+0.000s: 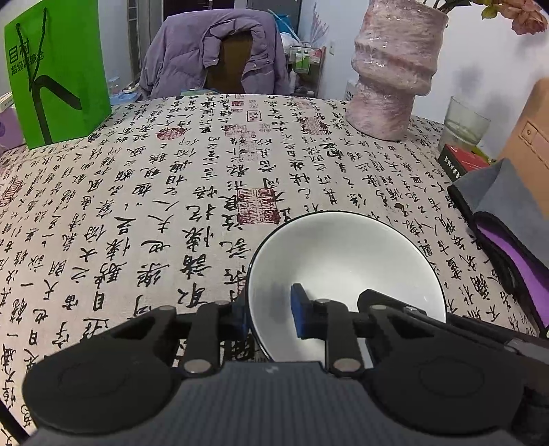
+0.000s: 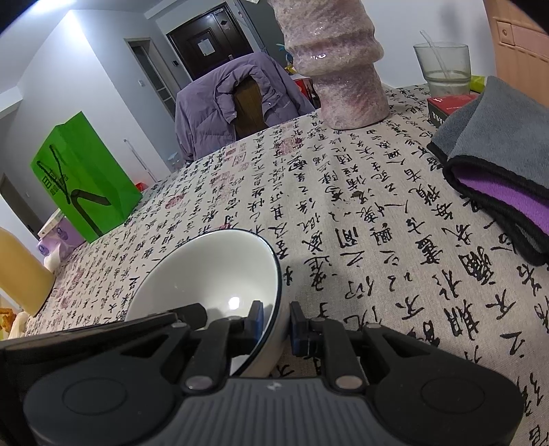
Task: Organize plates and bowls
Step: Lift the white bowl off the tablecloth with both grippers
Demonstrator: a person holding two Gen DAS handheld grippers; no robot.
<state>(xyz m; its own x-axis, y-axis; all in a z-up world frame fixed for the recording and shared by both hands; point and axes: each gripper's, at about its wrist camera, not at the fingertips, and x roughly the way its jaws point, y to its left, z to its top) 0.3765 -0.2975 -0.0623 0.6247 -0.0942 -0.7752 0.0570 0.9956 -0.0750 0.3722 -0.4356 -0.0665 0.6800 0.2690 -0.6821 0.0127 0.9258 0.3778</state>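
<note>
We see a white bowl (image 1: 346,271) with a dark rim on the calligraphy-print tablecloth (image 1: 171,192), empty inside; in the left wrist view it sits at about five o'clock, in the right wrist view (image 2: 212,274) at about seven o'clock. Our left gripper (image 1: 271,308) straddles the bowl's left rim, one blue pad (image 1: 299,310) inside the bowl, the other outside, though we cannot tell whether they press the wall; our right gripper (image 2: 276,326) is clamped on the bowl's right rim, pads tight on both faces of the wall. At one o'clock stands a pink vase (image 1: 394,75) holding flowers (image 1: 525,15); further right a glass (image 2: 442,65) holds a straw; a green paper bag (image 1: 58,72) stands at ten o'clock; a folded grey-and-purple cloth (image 2: 497,164) lies at three o'clock.
</note>
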